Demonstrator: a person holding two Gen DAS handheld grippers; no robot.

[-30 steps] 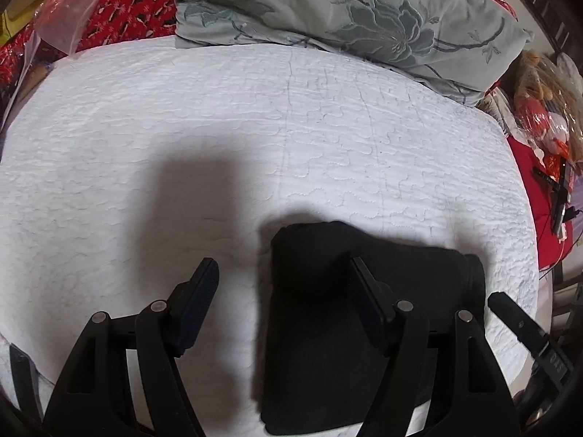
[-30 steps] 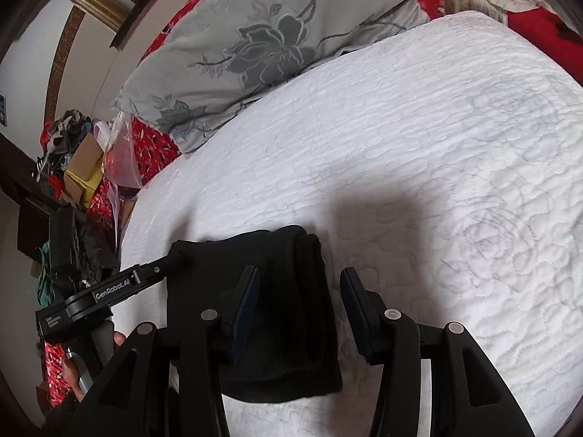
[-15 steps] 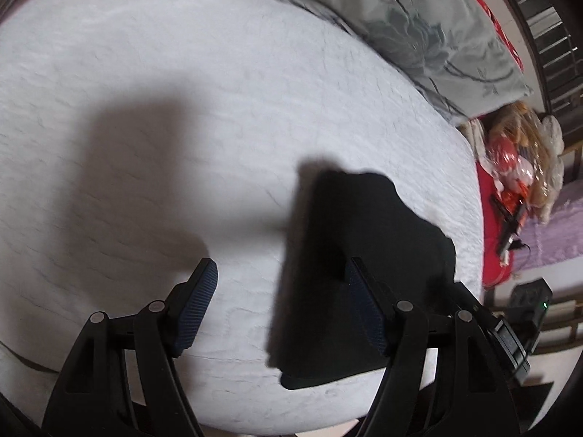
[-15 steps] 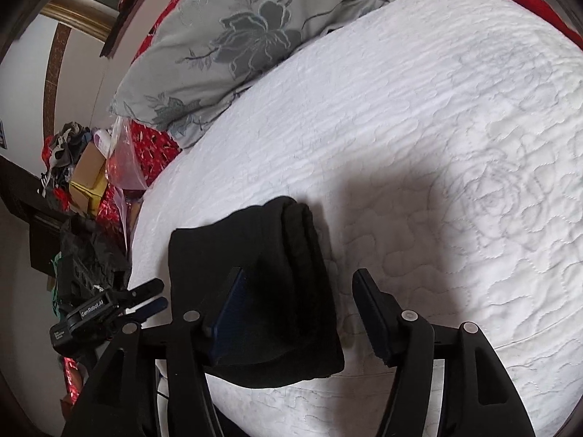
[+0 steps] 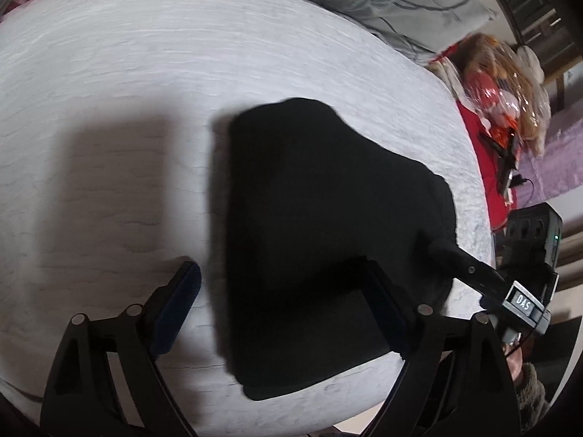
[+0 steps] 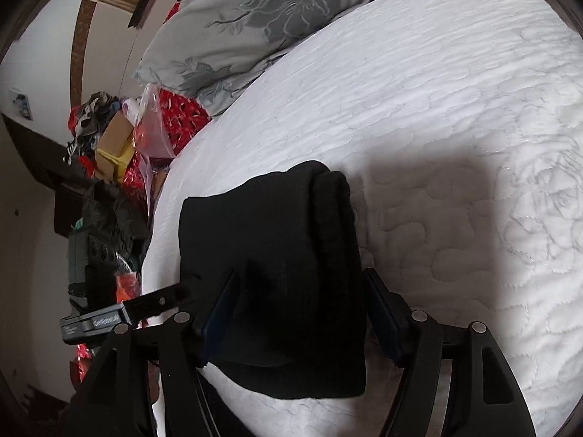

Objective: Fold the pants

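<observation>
Both grippers — left (image 5: 280, 295), right (image 6: 302, 306) — hover over folded pants (image 5: 313, 225), fingers spread, released.

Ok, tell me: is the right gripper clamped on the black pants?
No, the right gripper is open, its jaws apart over the folded black pants lying on the white quilt.

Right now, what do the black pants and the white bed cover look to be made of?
The black pants look like a thick, soft, matte knit, perhaps fleece: the folded edge is plump and rounded, with no shine. The exact fibre cannot be told. The white bed cover looks like quilted cotton-type fabric, matte, with stitched wavy and floral lines puckering its surface.
</observation>
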